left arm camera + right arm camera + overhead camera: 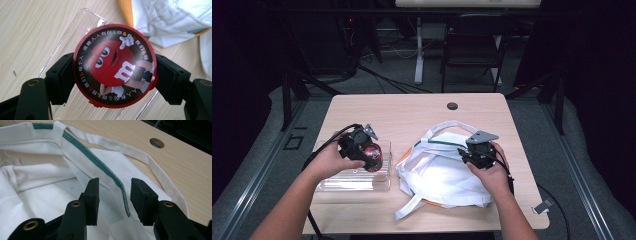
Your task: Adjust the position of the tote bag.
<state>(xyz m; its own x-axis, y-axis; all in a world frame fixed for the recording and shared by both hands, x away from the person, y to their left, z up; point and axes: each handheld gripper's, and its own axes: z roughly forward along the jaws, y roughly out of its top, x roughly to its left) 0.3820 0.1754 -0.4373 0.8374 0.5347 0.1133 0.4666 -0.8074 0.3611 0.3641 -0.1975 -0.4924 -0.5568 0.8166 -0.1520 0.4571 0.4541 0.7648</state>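
Left gripper [113,75] jaws clamped on a round red M&M's tin [114,65] above the clear tray [354,180], right gripper [113,200] jaws wide open, seemingly straddling the white tote bag [50,195] rim beside the tray

1. In the high view, overhead light fell on the pale wooden table [412,112]; the room behind lay nearly black.
2. Between the left gripper [113,75] jaws, the round red candy tin [114,65] showed a faint sheen and soft focus.
3. Beyond the right gripper [113,202] jaws, the white cloth bag with green trim [37,192] was evenly bright, its folds shading softly.
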